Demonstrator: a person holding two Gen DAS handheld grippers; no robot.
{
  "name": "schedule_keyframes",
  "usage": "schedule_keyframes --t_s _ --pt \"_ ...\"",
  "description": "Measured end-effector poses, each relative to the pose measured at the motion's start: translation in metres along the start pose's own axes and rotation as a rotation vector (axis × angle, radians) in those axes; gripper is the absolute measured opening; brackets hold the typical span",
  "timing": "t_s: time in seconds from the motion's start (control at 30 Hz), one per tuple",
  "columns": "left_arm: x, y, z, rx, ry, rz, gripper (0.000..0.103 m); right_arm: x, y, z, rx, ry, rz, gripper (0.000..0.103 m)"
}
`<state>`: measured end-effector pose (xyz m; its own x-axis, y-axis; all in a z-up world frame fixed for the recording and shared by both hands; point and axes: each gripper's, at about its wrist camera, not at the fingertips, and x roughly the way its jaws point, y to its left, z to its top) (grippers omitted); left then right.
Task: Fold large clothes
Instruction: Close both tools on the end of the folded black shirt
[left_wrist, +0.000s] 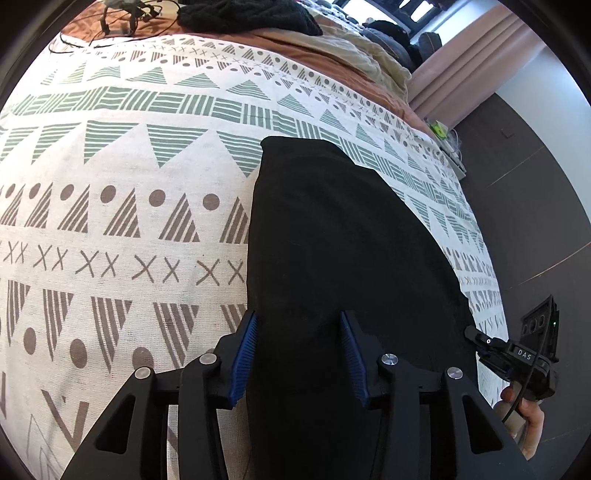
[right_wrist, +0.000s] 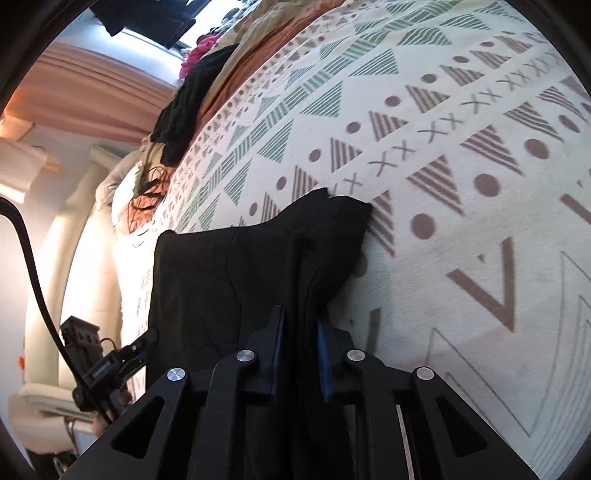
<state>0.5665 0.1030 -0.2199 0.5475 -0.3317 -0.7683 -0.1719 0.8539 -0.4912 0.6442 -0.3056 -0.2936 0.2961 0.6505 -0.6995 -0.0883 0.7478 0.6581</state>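
Observation:
A black garment (left_wrist: 343, 236) lies folded in a long strip on the patterned bedspread (left_wrist: 122, 221), close to the bed's right edge. My left gripper (left_wrist: 298, 315) straddles its near end. The blue pads (left_wrist: 245, 354) stand wide apart with flat cloth between them, and I see no pinch. In the right wrist view the garment (right_wrist: 229, 273) shows bunched folds. My right gripper (right_wrist: 299, 315) is shut on a raised fold of it, jaws narrow. Each view catches the other gripper at its edge: the right gripper (left_wrist: 476, 334) in a hand, and the left gripper (right_wrist: 146, 341).
Dark knitwear (left_wrist: 243, 14) and beige and rust bedding (left_wrist: 354, 51) are piled at the far end of the bed, with cables (left_wrist: 122, 22) beside them. Dark floor (left_wrist: 528, 206) and a pink curtain (left_wrist: 465, 62) lie beyond the bed's right edge.

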Motion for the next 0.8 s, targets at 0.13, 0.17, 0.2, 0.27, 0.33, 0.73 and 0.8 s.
schedule_keyframes --t_s 0.13,0.17,0.2,0.27,0.33,0.73,0.8 --pt "-0.002 0.003 -0.001 -0.009 0.000 0.005 0.048 -0.005 -0.003 0.001 -0.001 0.012 -0.019 0.042" --pt "-0.002 0.005 -0.001 -0.014 0.003 0.003 0.048 -0.004 -0.006 0.000 0.003 0.025 -0.017 0.062" --pt "-0.002 0.007 -0.001 -0.020 0.006 -0.001 0.048 -0.003 -0.010 -0.001 0.009 0.042 -0.003 0.070" --pt "-0.002 0.009 -0.002 -0.028 0.011 -0.005 0.048 0.001 -0.016 -0.004 0.020 0.070 0.041 0.075" --pt "-0.001 0.010 -0.003 -0.035 0.012 -0.007 0.049 0.003 -0.018 -0.004 0.023 0.083 0.070 0.075" --pt "0.013 0.012 -0.002 -0.035 0.020 0.015 0.052 0.049 0.012 0.006 -0.003 0.145 0.154 0.075" --pt "0.013 0.012 -0.002 -0.038 0.016 0.022 0.052 0.052 0.015 0.008 -0.008 0.138 0.143 0.066"
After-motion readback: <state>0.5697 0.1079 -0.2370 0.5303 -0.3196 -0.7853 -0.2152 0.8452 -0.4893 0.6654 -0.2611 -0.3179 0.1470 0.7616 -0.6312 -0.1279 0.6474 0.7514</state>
